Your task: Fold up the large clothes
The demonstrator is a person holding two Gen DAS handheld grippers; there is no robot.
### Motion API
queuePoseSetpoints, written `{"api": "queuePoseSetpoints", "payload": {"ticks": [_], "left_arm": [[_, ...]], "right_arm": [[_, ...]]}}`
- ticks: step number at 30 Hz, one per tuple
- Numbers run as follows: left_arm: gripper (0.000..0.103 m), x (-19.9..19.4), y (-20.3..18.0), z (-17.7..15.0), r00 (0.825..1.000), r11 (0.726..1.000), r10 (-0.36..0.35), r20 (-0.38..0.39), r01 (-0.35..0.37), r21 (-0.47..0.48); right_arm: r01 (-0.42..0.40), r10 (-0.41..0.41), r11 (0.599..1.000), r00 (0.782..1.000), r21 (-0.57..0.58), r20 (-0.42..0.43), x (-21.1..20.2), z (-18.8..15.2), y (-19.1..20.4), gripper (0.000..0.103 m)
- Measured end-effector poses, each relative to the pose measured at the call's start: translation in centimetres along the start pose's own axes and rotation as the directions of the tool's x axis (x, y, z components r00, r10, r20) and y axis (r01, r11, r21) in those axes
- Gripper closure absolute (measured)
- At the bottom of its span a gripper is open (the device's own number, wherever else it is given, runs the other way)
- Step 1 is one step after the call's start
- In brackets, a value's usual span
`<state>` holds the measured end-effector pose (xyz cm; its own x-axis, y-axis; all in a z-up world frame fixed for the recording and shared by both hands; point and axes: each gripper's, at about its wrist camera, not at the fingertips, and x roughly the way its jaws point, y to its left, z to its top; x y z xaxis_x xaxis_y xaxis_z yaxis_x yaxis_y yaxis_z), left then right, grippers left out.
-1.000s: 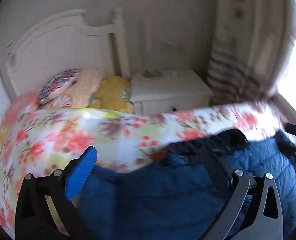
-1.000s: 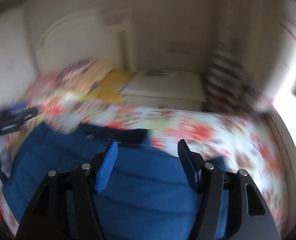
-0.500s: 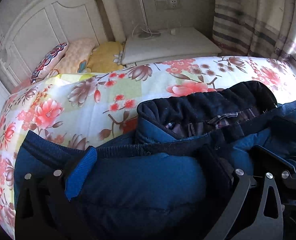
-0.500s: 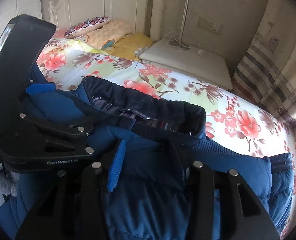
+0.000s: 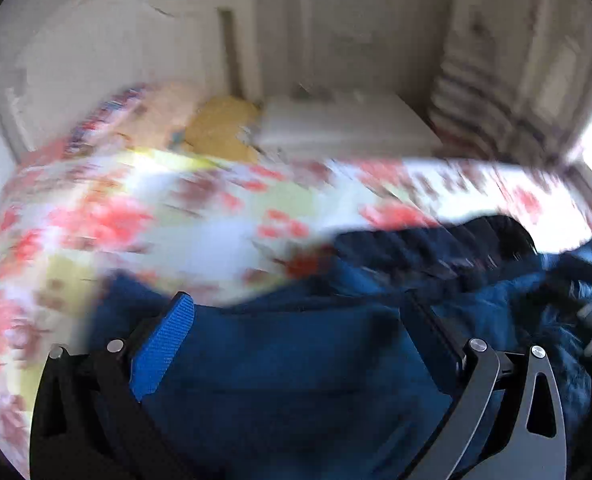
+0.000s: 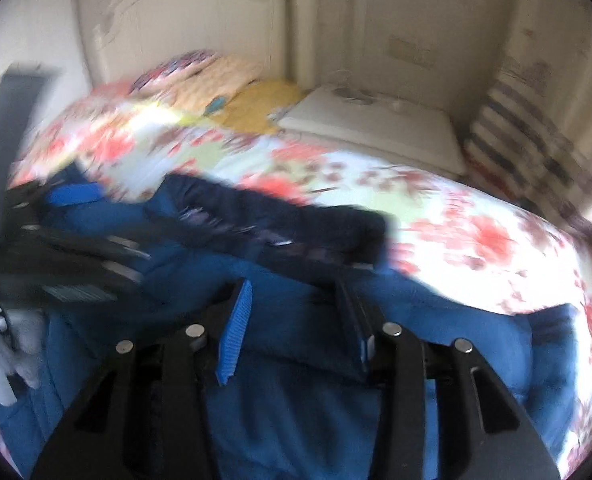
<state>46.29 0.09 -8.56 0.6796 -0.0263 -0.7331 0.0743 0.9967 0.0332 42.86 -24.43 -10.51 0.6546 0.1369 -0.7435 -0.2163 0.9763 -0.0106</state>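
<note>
The fold appears mid-step: the blue jacket (image 5: 296, 368) lies on the floral bedspread (image 5: 155, 208), bulging between the spread jaws of the left gripper (image 5: 296, 332), which clamp nothing. The right gripper (image 6: 296, 316) straddles padding; whether it pinches cannot be told. Next, each needs an edge firmly pinched; only the right view shows the jacket's far hem beyond its jaws.

The left gripper (image 5: 296, 312) has black angular finger arms with triangular cut-outs, fastened by round silver screws, and one of its fingers (image 5: 161, 350) carries a bright blue ribbed pad. The right gripper (image 6: 296, 304) is built the same way: black linkage arms, silver screw heads and a narrow blue ribbed pad on its finger (image 6: 235, 334), all softened by motion blur.
</note>
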Motion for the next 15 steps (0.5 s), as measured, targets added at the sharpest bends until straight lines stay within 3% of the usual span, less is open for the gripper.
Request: {"api": "queuePoseSetpoints", "payload": {"ticks": [2,5,8,13,15], "left_arm": [[0.004,0.1,2.9,-0.1,1.0,1.0,0.015,-0.026,-0.016,-0.024],[0.004,1.7,5.8,-0.5,0.994,0.996,0.053,-0.093,-0.059,-0.064],[0.004,3.2,8.7,-1.6,0.989,0.975,-0.056,-0.139,0.024,-0.222],[0.004,4.9,9.6,-1.9,0.972,0.957,-0.129,-0.197,0.07,-0.282],[0.004,4.8,9.8,-2.1,0.973,0.952,-0.138,-0.187,0.078,-0.297]], "right_arm": [[0.067,-0.069,0.996,0.997,0.063,0.027,-1.9,-0.5,-3.2,0.046],[0.107,-0.104,0.977,0.994,0.184,-0.026,-2.3,-1.8,-8.3,0.048],[0.026,-0.028,0.936,1.0,0.351,0.001,-2.0,-4.1,-13.1,0.057],[0.015,-0.02,0.933,1.0,0.359,0.011,-1.0,-4.5,-13.1,0.056],[-0.039,0.029,0.918,0.999,0.395,0.031,-0.8,-5.0,-14.0,0.056]]}}
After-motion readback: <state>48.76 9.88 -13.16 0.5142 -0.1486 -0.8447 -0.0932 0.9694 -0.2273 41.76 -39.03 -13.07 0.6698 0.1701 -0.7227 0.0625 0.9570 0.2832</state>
